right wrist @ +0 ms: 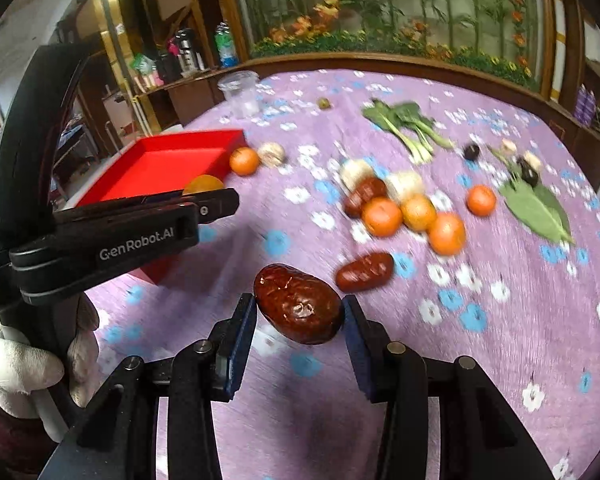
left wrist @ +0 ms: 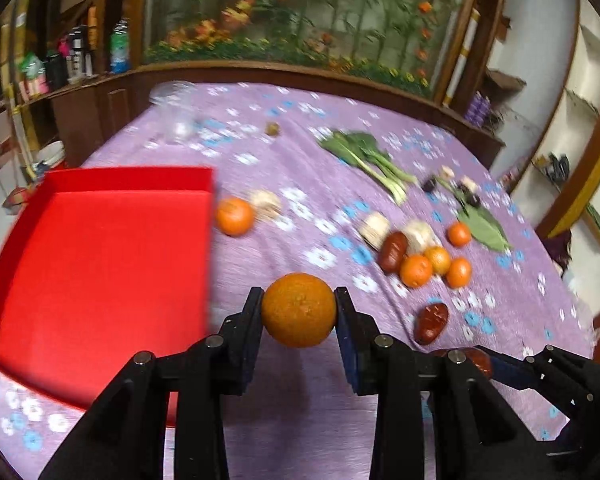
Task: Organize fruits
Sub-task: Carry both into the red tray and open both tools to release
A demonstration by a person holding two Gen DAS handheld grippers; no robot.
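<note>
My left gripper (left wrist: 299, 309) is shut on an orange (left wrist: 299, 310) and holds it above the purple cloth, just right of the red tray (left wrist: 100, 264). My right gripper (right wrist: 299, 307) is shut on a dark red jujube (right wrist: 298, 304) above the cloth. In the right wrist view the left gripper (right wrist: 204, 204) sits at the left, with its orange (right wrist: 203, 185) near the tray (right wrist: 168, 164). A cluster of oranges (right wrist: 382, 216) and jujubes (right wrist: 364, 272) lies mid-table. One orange (left wrist: 234, 216) lies by the tray's right edge.
Green leafy stalks (left wrist: 364, 156), a large leaf (left wrist: 486, 230), dark small fruits (right wrist: 530, 174), pale mushroom-like pieces (left wrist: 376, 228) and a clear plastic cup (right wrist: 240, 92) lie on the flowered cloth (right wrist: 480, 360). A wooden cabinet with bottles (left wrist: 76, 56) borders the far side.
</note>
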